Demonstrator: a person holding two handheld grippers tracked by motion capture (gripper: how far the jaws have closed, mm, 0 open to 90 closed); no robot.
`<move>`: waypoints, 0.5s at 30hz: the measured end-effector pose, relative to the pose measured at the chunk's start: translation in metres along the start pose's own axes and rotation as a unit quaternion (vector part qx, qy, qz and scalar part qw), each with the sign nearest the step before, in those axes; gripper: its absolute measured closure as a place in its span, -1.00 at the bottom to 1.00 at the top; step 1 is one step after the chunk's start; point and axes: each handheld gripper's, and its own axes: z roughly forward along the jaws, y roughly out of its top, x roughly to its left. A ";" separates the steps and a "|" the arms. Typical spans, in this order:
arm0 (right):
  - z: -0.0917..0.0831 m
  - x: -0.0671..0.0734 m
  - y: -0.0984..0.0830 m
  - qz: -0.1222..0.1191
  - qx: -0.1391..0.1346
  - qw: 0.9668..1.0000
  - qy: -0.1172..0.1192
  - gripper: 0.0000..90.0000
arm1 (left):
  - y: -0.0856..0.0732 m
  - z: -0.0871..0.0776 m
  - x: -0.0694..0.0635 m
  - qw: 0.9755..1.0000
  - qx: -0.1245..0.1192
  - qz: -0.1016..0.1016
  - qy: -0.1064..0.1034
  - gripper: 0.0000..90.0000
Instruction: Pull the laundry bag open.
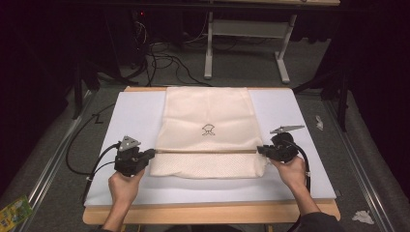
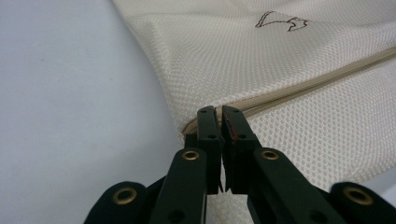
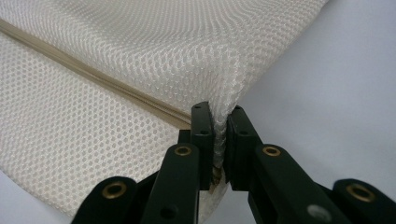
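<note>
A cream mesh bag lies flat on the white board, a small dark logo at its middle and a beige zipper running across near its front end. My left gripper is at the bag's left edge, and in the left gripper view the jaws stand shut at the zipper's end, pinching the edge of the mesh. My right gripper is at the bag's right edge. In the right gripper view a fold of mesh is squeezed between its jaws.
The white board rests on a wooden table. Behind it are a desk's white legs and loose cables on the grey floor. A green packet lies at the lower left and crumpled paper at the lower right.
</note>
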 end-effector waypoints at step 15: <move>0.007 -0.001 -0.022 0.016 -0.004 1.000 0.012 0.84 | -0.018 0.006 -0.007 1.000 0.015 0.006 -0.007 0.92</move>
